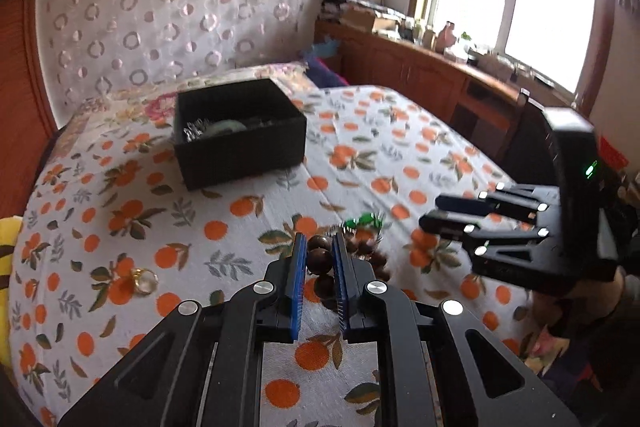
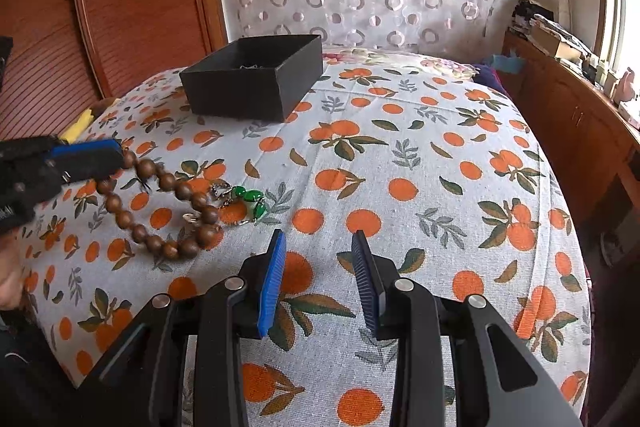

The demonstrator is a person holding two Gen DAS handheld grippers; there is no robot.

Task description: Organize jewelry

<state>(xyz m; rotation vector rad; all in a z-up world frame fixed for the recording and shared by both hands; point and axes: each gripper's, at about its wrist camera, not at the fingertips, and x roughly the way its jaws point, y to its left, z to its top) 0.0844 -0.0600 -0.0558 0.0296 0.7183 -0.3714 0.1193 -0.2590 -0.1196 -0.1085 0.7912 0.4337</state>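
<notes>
The left gripper [image 1: 319,259] is clamping the string of round brown wooden beads [image 2: 160,211] between its fingers; the loose strand is likely sagging beyond them. The right gripper [image 2: 319,277] is standing half open, empty.

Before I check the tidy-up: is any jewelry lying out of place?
Yes. A gold ring lies alone on the bedspread, away from the black box; a green-stone piece lies loose by the bead bracelet.

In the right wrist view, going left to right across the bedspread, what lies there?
Left hand-held gripper → wooden bead bracelet → green stone jewelry → right hand-held gripper. The black box sits farther back.
</notes>
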